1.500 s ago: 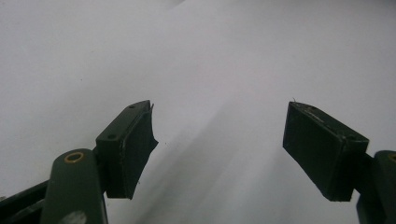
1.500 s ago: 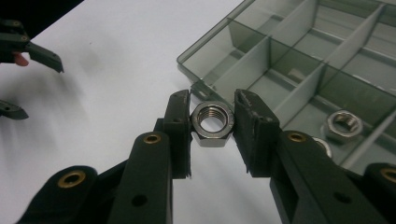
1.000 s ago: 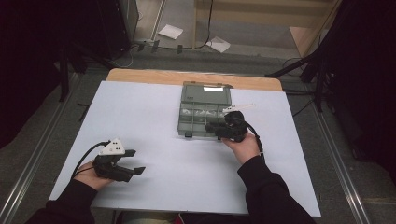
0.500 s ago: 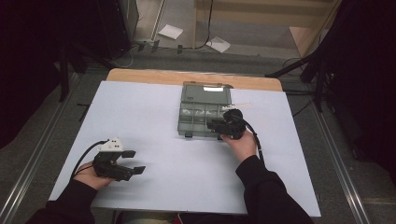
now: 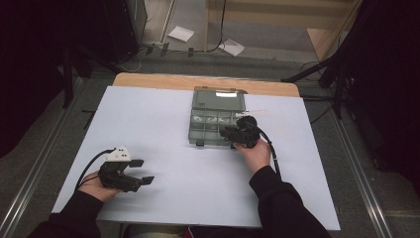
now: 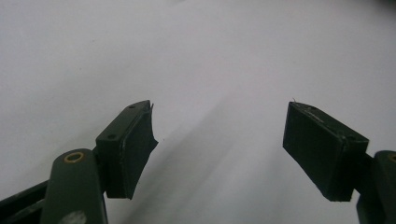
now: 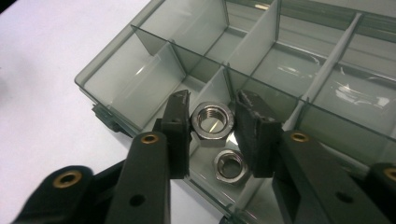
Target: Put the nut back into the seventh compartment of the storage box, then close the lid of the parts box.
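A clear grey compartment box (image 5: pixel 204 130) stands open at mid-table, its lid (image 5: pixel 219 98) folded back. My right gripper (image 5: pixel 225 133) reaches into its near right corner. In the right gripper view a steel hex nut (image 7: pixel 212 122) sits between the jaws of that gripper (image 7: pixel 213 99) over a small compartment (image 7: pixel 201 161). The jaws have just been opening, and a thin gap shows at the right pad (image 7: pixel 247 126). A second nut (image 7: pixel 229 165) lies on the compartment floor just below. My left gripper (image 5: pixel 142 171) rests open on the white table near the front left, its fingers (image 6: pixel 128 144) holding nothing.
The white sheet (image 5: pixel 163 114) covers the table, with a wooden strip (image 5: pixel 148 79) along the far edge. The box's other compartments (image 7: pixel 140 84) look bare. Papers (image 5: pixel 181 33) lie on the floor beyond. Metal rails (image 5: pixel 359 168) run along both sides.
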Motion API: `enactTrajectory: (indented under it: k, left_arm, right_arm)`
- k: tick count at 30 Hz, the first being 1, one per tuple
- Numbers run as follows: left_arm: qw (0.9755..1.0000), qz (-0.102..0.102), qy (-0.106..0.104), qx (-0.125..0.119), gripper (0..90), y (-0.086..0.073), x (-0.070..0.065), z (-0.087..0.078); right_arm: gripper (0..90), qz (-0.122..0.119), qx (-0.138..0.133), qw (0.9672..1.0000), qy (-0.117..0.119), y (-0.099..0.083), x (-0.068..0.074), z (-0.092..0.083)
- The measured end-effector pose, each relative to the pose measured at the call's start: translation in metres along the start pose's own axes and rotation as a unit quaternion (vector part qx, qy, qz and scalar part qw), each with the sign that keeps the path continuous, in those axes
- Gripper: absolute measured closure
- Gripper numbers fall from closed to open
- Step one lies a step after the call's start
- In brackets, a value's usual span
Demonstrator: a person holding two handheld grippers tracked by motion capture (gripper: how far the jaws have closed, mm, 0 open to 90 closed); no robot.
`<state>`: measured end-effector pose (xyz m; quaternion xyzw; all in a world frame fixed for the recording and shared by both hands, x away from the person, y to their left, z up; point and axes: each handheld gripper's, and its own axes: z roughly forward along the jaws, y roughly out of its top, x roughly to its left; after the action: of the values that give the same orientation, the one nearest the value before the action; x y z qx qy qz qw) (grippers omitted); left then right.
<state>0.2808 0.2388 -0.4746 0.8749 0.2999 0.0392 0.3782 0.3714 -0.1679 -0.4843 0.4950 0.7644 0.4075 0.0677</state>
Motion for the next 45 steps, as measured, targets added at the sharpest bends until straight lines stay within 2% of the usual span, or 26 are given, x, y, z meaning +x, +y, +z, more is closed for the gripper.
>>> enactTrajectory:
  k: [1,3,7,13,17,23,29,40,45]
  left_arm:
    - [1.0,-0.002,-0.003,-0.001,23.9,0.0,0.001,0.0]
    - [0.9999,-0.011,-0.001,-0.003,23.9,0.002,0.002,0.0]
    - [0.9997,-0.022,-0.004,-0.01,24.0,0.007,0.007,-0.001]
    - [0.9993,-0.031,0.012,-0.021,24.1,0.013,0.012,0.0]
    - [0.999,-0.037,0.015,-0.022,24.0,0.014,0.015,0.001]
    - [0.9986,-0.044,0.017,-0.024,24.1,0.02,0.018,0.003]
    - [0.999,-0.035,0.016,-0.023,24.1,0.029,0.017,0.009]
    - [0.9989,-0.04,0.011,-0.019,24.4,0.042,0.023,0.019]
    - [0.9988,-0.046,0.006,-0.016,24.5,0.048,0.026,0.025]
  right_arm:
    - [60.9,-0.001,-0.004,1.0,0.005,0.0,0.0,-0.001]
    - [59.1,-0.001,-0.007,0.9999,0.009,0.001,0.001,-0.004]
    - [49.8,-0.023,-0.018,0.9994,0.016,0.002,0.003,-0.012]
    - [42.1,-0.03,-0.023,0.999,0.025,0.002,0.004,-0.018]
    - [37.5,-0.036,-0.025,0.9985,0.033,0.002,0.003,-0.022]
    - [35.5,-0.04,-0.022,0.9978,0.049,0.001,0.003,-0.03]
    - [33.4,-0.046,-0.024,0.9974,0.049,0.0,0.002,-0.036]
    - [33.0,-0.037,-0.035,0.9977,0.045,-0.002,-0.008,-0.045]
    - [35.1,-0.039,-0.037,0.9982,0.028,-0.002,-0.009,-0.047]
